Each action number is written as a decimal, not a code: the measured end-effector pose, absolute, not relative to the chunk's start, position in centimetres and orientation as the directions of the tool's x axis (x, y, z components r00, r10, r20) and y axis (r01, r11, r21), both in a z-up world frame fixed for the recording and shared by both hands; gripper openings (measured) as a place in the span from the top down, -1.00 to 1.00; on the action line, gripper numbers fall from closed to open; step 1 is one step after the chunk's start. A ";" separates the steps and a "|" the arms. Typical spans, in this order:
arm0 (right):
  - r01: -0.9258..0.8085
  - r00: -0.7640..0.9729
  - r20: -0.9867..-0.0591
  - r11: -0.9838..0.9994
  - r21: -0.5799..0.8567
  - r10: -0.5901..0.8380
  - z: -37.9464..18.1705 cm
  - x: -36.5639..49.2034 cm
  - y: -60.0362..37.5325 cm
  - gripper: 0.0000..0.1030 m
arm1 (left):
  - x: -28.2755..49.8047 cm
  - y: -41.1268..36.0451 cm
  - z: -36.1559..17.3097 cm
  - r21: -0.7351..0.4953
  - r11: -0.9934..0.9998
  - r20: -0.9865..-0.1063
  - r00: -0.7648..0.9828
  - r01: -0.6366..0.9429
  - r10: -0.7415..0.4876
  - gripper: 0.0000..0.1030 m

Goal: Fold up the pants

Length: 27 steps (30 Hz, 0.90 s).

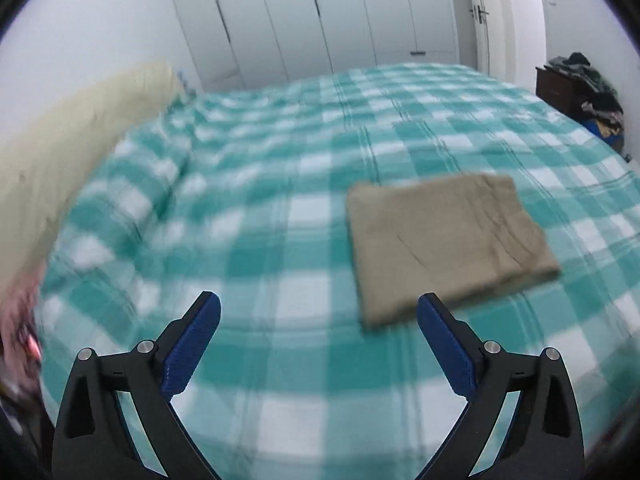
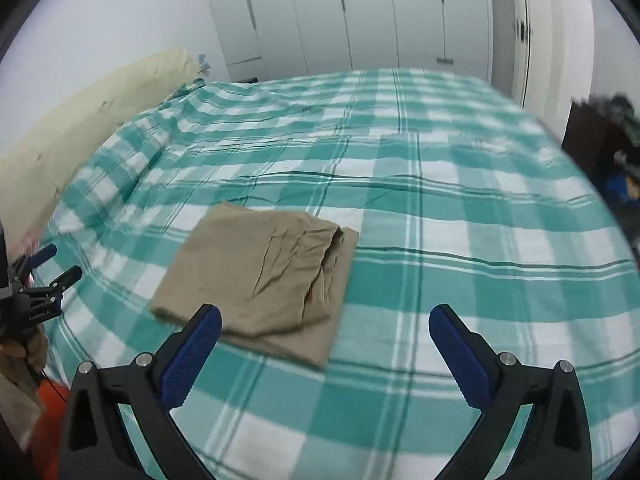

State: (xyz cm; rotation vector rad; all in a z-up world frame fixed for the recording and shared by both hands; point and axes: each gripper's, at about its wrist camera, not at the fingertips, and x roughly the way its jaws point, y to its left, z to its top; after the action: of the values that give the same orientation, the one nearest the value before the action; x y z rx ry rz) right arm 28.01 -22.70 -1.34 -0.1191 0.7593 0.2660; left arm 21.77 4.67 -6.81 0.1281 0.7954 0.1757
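Observation:
The tan pants [image 1: 444, 244] lie folded into a flat rectangle on the green-and-white checked bedspread [image 1: 260, 208]. In the left wrist view my left gripper [image 1: 318, 310] hangs above the bed, open, nothing between its blue pads; the pants lie ahead and to its right. In the right wrist view the same folded pants [image 2: 260, 280] lie ahead and left of my right gripper [image 2: 324, 320], which is open and empty above the bedspread [image 2: 460, 220]. The left gripper [image 2: 54, 262] also shows at the left edge of that view, apart from the pants.
A cream headboard [image 1: 60, 148] runs along the bed's left side. White wardrobe doors [image 2: 360, 16] stand behind the bed. A dark cabinet piled with clothes [image 1: 584, 88] sits at the far right. An orange object [image 2: 50, 398] lies low at the left edge.

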 end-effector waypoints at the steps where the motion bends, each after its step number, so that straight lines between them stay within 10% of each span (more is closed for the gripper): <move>1: -0.292 0.709 -0.678 0.956 -0.033 0.193 -1.3 25.8 -22.4 -0.99 | 20.6 4.8 -6.9 0.143 0.984 -0.708 0.684 -0.108 0.178 -0.92; 15: -0.238 0.567 -0.812 0.971 0.001 0.140 -5.5 11.2 -17.4 -0.99 | 10.4 1.9 -6.7 0.121 0.992 -0.829 0.545 -0.041 0.123 -0.93; 27: -0.248 0.669 -0.742 0.954 -0.168 0.044 -0.4 8.6 -14.9 -0.99 | 9.3 1.5 -4.0 0.091 0.995 -0.819 0.566 -0.042 0.099 -0.92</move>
State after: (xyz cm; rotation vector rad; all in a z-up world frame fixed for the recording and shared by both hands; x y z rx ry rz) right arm 8.63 -14.90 -0.45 -0.2650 0.8237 0.1670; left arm 9.35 1.45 -3.98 0.0635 0.9661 0.0831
